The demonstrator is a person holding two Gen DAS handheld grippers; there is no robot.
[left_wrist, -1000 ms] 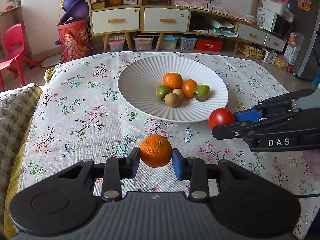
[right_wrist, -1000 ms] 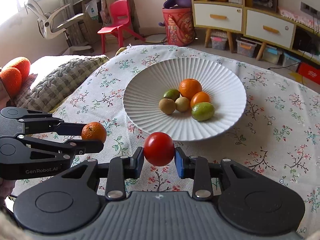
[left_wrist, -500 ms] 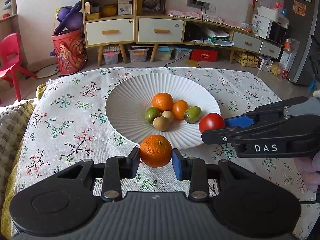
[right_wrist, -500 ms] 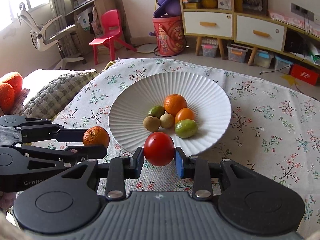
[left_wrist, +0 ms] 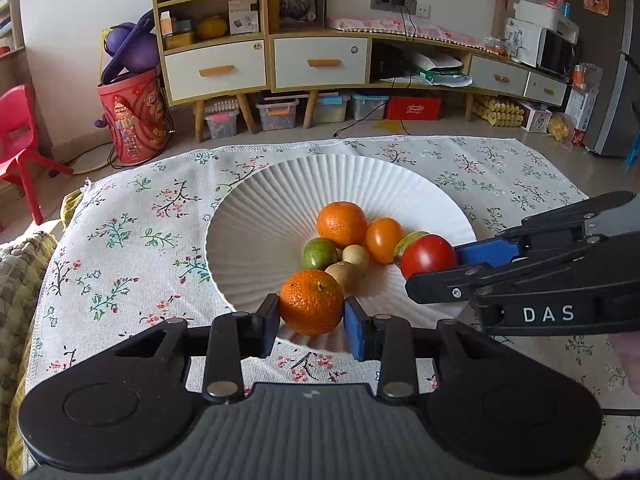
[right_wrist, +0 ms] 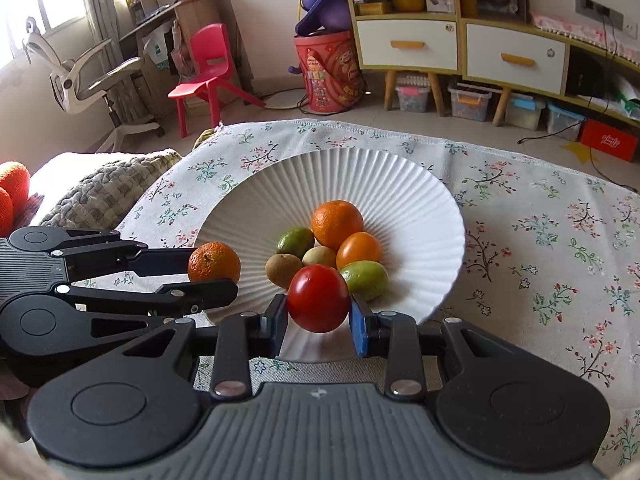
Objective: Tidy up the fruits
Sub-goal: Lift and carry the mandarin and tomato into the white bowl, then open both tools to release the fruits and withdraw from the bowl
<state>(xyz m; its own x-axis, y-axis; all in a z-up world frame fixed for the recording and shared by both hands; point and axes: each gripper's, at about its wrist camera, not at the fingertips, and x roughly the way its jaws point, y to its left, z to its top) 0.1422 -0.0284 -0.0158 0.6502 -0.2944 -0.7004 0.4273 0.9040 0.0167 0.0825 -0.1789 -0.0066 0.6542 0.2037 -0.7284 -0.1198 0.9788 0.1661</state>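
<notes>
An orange (left_wrist: 311,301) is gripped between the jaws of the left gripper (left_wrist: 311,322) over the near rim of the white plate (left_wrist: 256,216), evidently for release among the fruit already gathered there. A tomato (right_wrist: 318,298) is clamped likewise in the right gripper (right_wrist: 319,322), carried just beside a green fruit (right_wrist: 366,277).

- Left wrist view looks forward from the near-left, close over the white plate (left_wrist: 256,216).
- Right wrist view faces it from the near-right; both share the plate (right_wrist: 420,208).
</notes>
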